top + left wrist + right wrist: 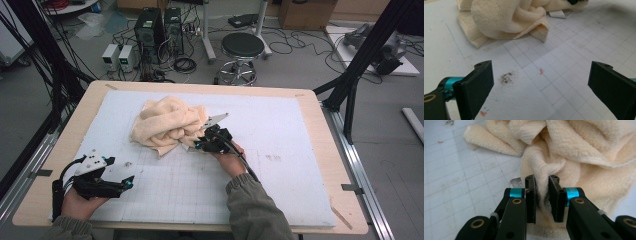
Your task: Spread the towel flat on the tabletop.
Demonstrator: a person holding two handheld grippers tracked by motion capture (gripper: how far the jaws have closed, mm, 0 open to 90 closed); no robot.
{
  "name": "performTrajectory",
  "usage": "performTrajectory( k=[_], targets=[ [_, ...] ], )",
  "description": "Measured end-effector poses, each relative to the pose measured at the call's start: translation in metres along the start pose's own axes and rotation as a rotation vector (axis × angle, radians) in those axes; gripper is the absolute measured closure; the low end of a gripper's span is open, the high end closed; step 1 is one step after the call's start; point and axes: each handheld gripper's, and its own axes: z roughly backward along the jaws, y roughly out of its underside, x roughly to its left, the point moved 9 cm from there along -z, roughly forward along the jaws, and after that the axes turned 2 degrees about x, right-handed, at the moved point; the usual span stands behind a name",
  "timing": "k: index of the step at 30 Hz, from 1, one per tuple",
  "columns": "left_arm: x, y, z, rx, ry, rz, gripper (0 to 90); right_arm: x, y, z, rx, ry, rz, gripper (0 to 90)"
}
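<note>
A crumpled cream towel (167, 124) lies on the white gridded board (280, 150), left of its middle. My right gripper (200, 142) sits at the towel's near right edge. In the right gripper view its jaws pinch a raised fold of the towel (579, 152), and my right gripper (542, 195) is shut on that fold. My left gripper (131, 181) rests low at the board's near left corner, held in a hand. In the left gripper view my left gripper (541, 82) stands wide open over bare board, with the towel (506, 20) well beyond it.
The board lies on a wooden table (320, 125). A dark smudge (506, 77) marks the board between the left jaws. Beyond the table stand a stool (241, 52), computer towers (150, 30) and cables on the floor. A black frame post (360, 55) rises at the right.
</note>
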Motion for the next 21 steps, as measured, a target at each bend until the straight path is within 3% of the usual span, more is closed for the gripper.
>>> performTrajectory(
  k=[7,14,21],
  targets=[
    [-0.001,0.0,0.0,0.0,0.0,-0.003,7.0,-0.002,0.003,0.02,0.0,0.007,0.024,78.3],
    [-0.001,-0.002,0.002,-0.004,-0.004,-0.008,7.0,0.009,0.009,0.052,0.005,-0.005,0.075,78.3],
    [-0.004,-0.003,0.002,-0.009,-0.003,-0.013,7.0,0.02,0.03,0.09,0.018,0.004,0.116,78.3]
  ],
)
